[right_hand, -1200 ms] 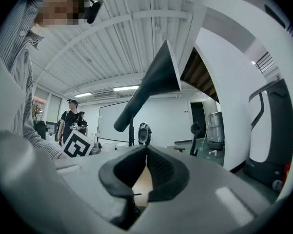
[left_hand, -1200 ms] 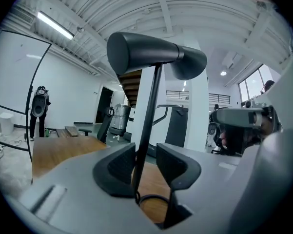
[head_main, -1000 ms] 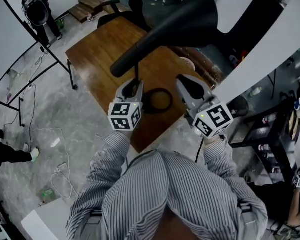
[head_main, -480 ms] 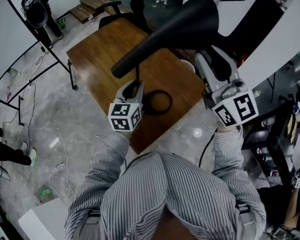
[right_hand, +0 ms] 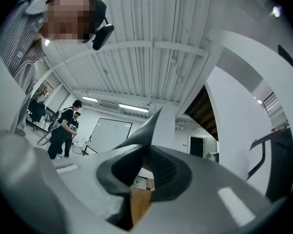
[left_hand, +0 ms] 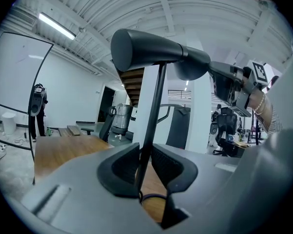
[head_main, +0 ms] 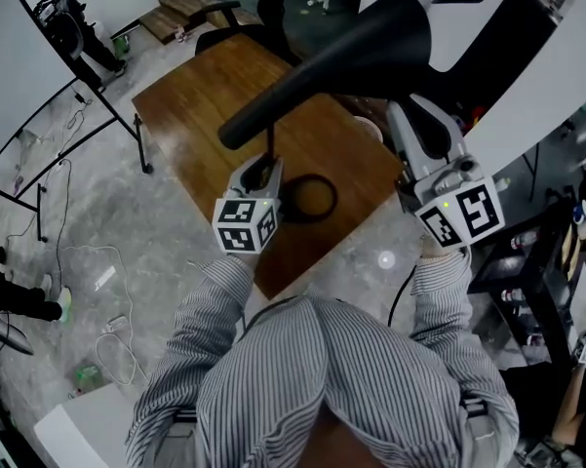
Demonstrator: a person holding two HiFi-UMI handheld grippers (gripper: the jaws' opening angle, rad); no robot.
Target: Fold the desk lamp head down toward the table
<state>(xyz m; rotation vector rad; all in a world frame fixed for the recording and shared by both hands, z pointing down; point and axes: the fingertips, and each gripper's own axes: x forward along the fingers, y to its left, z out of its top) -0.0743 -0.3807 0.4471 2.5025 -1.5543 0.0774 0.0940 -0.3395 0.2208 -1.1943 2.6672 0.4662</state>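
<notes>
A black desk lamp stands on the wooden table (head_main: 200, 100). Its long cone head (head_main: 351, 61) sits on a thin stem (head_main: 269, 144) over a ring base (head_main: 310, 198). My left gripper (head_main: 263, 171) is shut on the stem low down, which the left gripper view shows between the pads (left_hand: 144, 160), under the head (left_hand: 151, 55). My right gripper (head_main: 419, 115) is raised at the wide end of the head. Its jaws are closing, and in the right gripper view (right_hand: 145, 167) the shade's thin edge (right_hand: 156, 126) is pinched between them.
A black office chair (head_main: 273, 8) stands behind the table. A whiteboard stand (head_main: 39, 115) and loose cables are on the floor at left. A wide white beam (head_main: 536, 86) crosses the right side. Two people (right_hand: 63, 126) stand far off in the right gripper view.
My right gripper rose from beside the ring base up to the wide end of the lamp head. The left gripper and the lamp have not moved.
</notes>
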